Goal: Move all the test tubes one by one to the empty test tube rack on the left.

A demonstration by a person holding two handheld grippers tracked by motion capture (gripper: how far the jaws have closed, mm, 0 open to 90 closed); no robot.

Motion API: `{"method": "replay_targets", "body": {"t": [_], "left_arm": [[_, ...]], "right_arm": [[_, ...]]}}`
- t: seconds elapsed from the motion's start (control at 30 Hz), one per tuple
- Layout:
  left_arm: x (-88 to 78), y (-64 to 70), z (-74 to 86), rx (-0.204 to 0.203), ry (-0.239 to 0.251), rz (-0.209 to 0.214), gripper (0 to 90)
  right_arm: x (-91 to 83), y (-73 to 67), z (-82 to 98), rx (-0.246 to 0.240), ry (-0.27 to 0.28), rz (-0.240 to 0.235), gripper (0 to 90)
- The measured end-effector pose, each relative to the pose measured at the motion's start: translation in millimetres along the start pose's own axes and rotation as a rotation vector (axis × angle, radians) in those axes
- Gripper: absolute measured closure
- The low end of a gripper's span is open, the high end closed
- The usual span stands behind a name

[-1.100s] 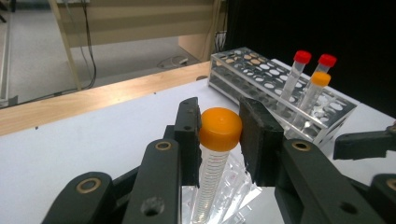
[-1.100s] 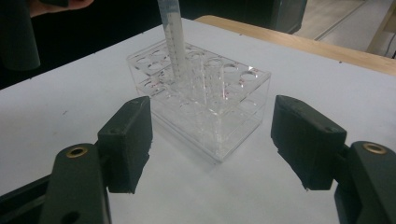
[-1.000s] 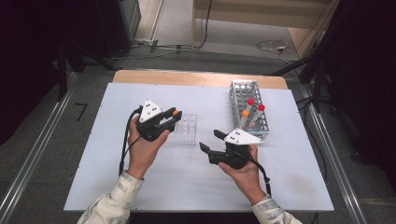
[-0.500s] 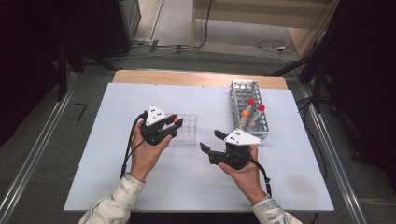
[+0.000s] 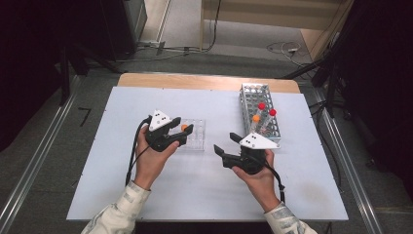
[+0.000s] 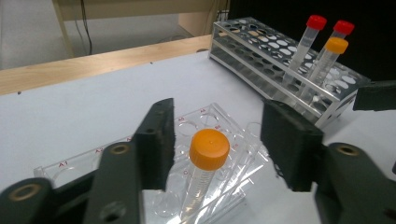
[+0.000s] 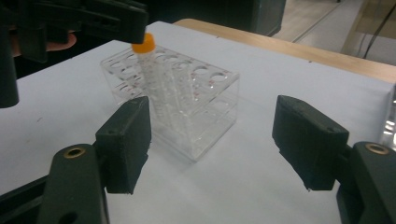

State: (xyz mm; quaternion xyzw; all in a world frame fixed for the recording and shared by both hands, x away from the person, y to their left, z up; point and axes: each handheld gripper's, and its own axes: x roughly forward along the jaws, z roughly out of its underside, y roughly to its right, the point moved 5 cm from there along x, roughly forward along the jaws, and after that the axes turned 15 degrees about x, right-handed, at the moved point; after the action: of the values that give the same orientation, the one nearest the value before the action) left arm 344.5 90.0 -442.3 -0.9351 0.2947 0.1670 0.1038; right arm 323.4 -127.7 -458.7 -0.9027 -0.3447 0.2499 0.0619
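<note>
On the pale grey rectangular desk: perforated metal tube rack at two o'clock, bearing two red-capped tubes and one orange-capped. Clear acrylic tube rack at centre, receiving transfers. Left tongs, at nine o'clock of it, jaws just opening, clear of the orange-capped clear plastic tube, evidently to leave it standing in a well. Right tongs, at four o'clock, wide and empty, seemingly waiting.

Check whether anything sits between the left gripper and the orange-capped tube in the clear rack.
Nothing visible does. The orange-capped clear plastic tube stands in the clear acrylic rack, between the left gripper jaws, which have just been opening and do not touch it.
</note>
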Motion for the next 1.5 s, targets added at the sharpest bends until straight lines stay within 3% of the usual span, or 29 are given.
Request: {"method": "replay_targets", "body": {"t": [0.13,0.27,0.67,1.1,1.5], "left_arm": [[1.8,-1.1,1.1,-0.035,-0.008,0.015,27.0],[3.8,-3.5,3.9,-0.041,-0.027,0.007,20.8],[0.7,-5.5,2.3,-0.053,-0.015,-0.003,20.9],[0.3,-5.0,1.5,-0.052,-0.006,-0.005,21.1],[-0.1,-5.4,0.8,-0.054,0.001,-0.004,21.9]], "right_arm": [[-4.2,11.2,-4.8,0.018,0.016,0.040,26.1],[-9.1,23.7,-9.5,0.044,0.037,0.082,26.2],[-19.9,54.4,-18.1,0.066,0.075,0.190,26.6],[-15.4,80.3,-17.9,0.095,0.062,0.288,28.9],[-0.7,98.4,-17.0,0.084,0.052,0.341,44.5]]}}
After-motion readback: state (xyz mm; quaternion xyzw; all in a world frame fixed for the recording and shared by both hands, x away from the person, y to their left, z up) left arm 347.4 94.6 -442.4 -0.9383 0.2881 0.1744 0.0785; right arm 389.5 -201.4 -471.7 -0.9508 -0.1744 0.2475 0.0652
